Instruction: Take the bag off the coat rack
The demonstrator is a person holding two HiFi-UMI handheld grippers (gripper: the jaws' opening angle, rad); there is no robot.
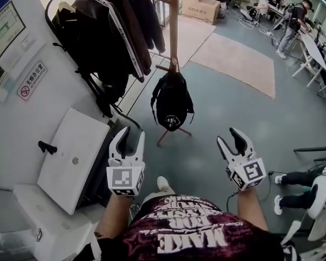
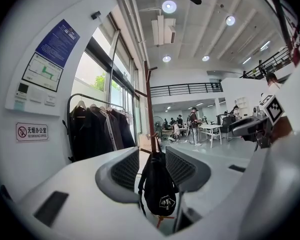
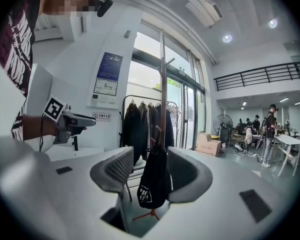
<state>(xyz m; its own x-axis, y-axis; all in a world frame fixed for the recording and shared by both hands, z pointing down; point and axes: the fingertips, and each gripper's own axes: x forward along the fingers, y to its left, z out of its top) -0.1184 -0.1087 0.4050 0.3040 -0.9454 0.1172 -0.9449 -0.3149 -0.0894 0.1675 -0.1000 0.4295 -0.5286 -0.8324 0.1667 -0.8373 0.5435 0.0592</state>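
Note:
A black bag [image 1: 172, 103] with a white logo hangs by its strap from a low peg of the wooden coat rack [image 1: 174, 20]. The bag [image 2: 159, 189] shows between the left jaws, well beyond them, and the bag [image 3: 151, 183] shows the same way between the right jaws. My left gripper [image 1: 126, 139] is open and empty, near and to the left of the bag. The right gripper [image 1: 233, 139] is open and empty too, near and to the right. Both are clear of the bag.
A clothes rail with dark jackets [image 1: 106, 29] stands left of the rack against a white wall. A white cabinet [image 1: 70, 156] sits at the near left. Cardboard boxes [image 1: 200, 5], tables and people [image 1: 290, 29] are farther back on the right. The rack's legs [image 1: 168, 135] spread on the floor.

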